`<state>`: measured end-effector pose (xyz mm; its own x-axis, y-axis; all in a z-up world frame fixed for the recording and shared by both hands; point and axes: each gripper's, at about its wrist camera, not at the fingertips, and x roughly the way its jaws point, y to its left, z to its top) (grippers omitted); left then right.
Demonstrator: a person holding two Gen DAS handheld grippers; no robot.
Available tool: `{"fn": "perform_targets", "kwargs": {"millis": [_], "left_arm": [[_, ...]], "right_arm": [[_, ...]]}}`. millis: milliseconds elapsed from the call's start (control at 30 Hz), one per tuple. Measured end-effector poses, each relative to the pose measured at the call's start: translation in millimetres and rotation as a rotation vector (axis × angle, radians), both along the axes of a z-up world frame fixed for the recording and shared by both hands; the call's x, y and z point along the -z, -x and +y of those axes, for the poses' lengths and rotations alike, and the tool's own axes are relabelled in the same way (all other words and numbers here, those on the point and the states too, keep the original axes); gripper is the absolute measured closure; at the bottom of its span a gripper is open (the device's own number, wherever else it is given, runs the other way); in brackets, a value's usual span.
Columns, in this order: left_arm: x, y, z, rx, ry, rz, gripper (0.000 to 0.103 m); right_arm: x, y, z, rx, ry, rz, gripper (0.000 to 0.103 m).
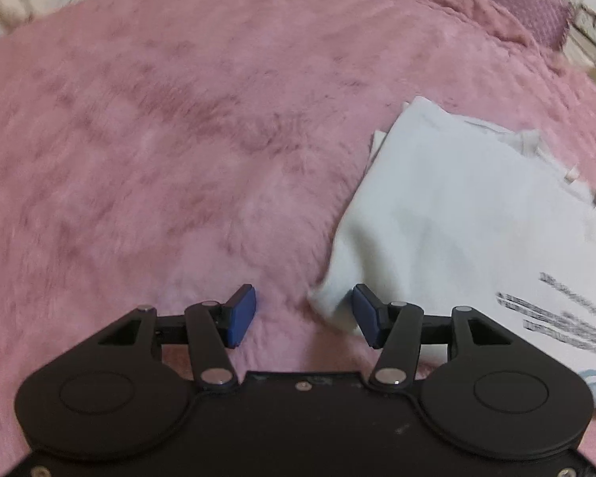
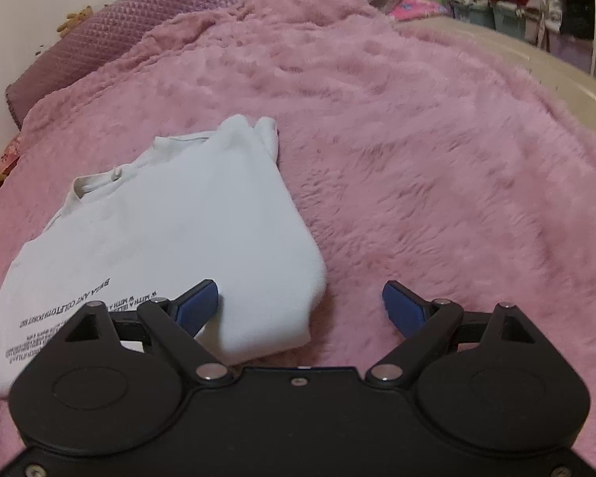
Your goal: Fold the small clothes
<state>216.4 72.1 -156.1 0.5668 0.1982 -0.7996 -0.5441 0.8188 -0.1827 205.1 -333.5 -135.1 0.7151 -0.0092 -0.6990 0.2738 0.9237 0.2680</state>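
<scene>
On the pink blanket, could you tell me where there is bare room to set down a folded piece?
Pink blanket lies bare right of the white shirt; in the left wrist view, left of it too. Far shelves are crowded.

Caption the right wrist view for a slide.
Open right gripper over the near corner of a folded white shirt on a pink blanket.

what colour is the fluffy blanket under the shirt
Pink blanket; clearest in the right wrist view.

Left tool (image 1: 304, 312) and right tool (image 2: 300, 310): black bodies, silver screws, blue pads (image 1: 242, 314)
</scene>
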Motion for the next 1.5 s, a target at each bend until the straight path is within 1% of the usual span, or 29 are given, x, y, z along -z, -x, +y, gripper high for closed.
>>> {"fn": "perform_targets", "kwargs": {"millis": [67,133,167,200,267,333,433,500,533,567,600,633,667,700,733,767,800,867,933,1033,1133,1233,1300,1367,1433,1467,1500], "left_arm": [[2.6,12.3,4.5,-0.03,0.092,-0.034,0.047],[6.3,22.9,5.1,-0.054,0.175,-0.072,0.047],[6.7,25.6,2.7,-0.055,0.197,-0.091,0.047],[9.4,23.3,0.8,-0.048,0.201,-0.108,0.047],[12.4,10.8,-1.5,-0.044,0.179,-0.1,0.046],[10.9,-5.3,-0.8,-0.048,0.174,-0.086,0.046],[7.5,-26.1,-0.2,-0.04,0.169,-0.077,0.046],[6.7,-37.2,-1.1,-0.041,0.147,-0.062,0.047],[5.7,-40.2,-3.8,-0.034,0.123,-0.063,0.054],[4.4,-42.8,-6.8,-0.017,0.103,-0.064,0.054],[3.2,-44.9,-10.6,0.002,0.078,-0.061,0.065],[3.9,-47.0,-12.8,0.025,0.063,-0.056,0.09],[3.2,-47.8,-14.8,0.053,0.068,-0.06,0.094],[1.7,-46.5,-16.9,0.06,0.06,-0.063,0.095],[-2.0,-44.4,-19.2,0.059,0.041,-0.073,0.096],[-4.8,-42.7,-20.1,0.063,0.032,-0.086,0.097],[-9.5,-39.5,-21.5,0.062,0.013,-0.108,0.097],[-20.0,-31.4,-22.4,0.057,-0.031,-0.158,0.098],[-32.2,-21.7,-18.2,0.054,-0.004,-0.215,0.098],[-46.7,-16.2,-16.5,0.064,0.018,-0.251,0.098],[-61.3,-2.3,-24.1,0.091,-0.002,-0.274,0.098],[-74.7,19.7,-27.3,0.112,-0.011,-0.335,0.098],[-78.0,32.6,-24.8,0.112,0.0,-0.326,0.098],[-74.4,45.1,-22.3,0.106,0.023,-0.316,0.098],[-62.2,47.2,-20.7,0.101,0.018,-0.278,0.098],[-55.4,46.6,-18.8,0.086,0.033,-0.249,0.098],[-50.4,51.6,-18.0,0.076,0.051,-0.237,0.098]], "right_arm": [[1.7,0.6,-0.2,0.011,-0.028,-0.005,0.014],[2.3,3.0,0.7,0.012,-0.034,-0.014,0.014],[3.1,3.7,0.5,0.014,-0.038,-0.016,0.014],[3.7,5.4,0.1,0.018,-0.047,-0.019,0.014],[4.6,8.1,0.3,0.022,-0.064,-0.026,0.014],[5.3,6.9,1.5,0.012,-0.058,-0.031,0.014],[6.0,-2.1,1.2,0.004,-0.061,-0.032,0.014],[6.0,-9.3,0.5,0.007,-0.069,-0.038,0.014],[6.9,-14.6,0.9,0.001,-0.071,-0.03,0.015],[8.0,-20.1,2.7,-0.006,-0.064,-0.022,0.018],[8.4,-23.9,4.6,-0.01,-0.053,-0.017,0.02],[8.7,-27.5,7.9,-0.016,-0.033,-0.015,0.028],[8.9,-30.5,11.4,-0.03,-0.012,-0.012,0.045],[9.0,-31.7,14.4,-0.042,0.002,-0.015,0.056],[8.8,-32.8,16.9,-0.055,0.011,-0.016,0.085],[8.1,-32.9,18.7,-0.069,0.005,-0.024,0.093],[6.7,-32.3,20.8,-0.067,0.003,-0.026,0.093],[0.7,-29.3,25.9,-0.064,0.034,-0.039,0.096],[-4.9,-25.2,26.5,-0.062,0.044,-0.055,0.098],[-17.4,-12.5,18.6,-0.043,0.012,-0.092,0.1],[-28.6,-1.8,15.6,-0.043,-0.024,-0.115,0.1],[-42.2,11.0,19.1,-0.05,-0.03,-0.136,0.1],[-52.6,23.4,18.4,-0.047,-0.037,-0.149,0.1],[-60.6,36.5,13.7,-0.042,-0.055,-0.153,0.1],[-65.3,49.7,7.7,-0.034,-0.074,-0.15,0.1],[-66.1,55.5,5.6,-0.04,-0.081,-0.147,0.1],[-65.4,59.0,4.3,-0.046,-0.076,-0.149,0.1]]}}
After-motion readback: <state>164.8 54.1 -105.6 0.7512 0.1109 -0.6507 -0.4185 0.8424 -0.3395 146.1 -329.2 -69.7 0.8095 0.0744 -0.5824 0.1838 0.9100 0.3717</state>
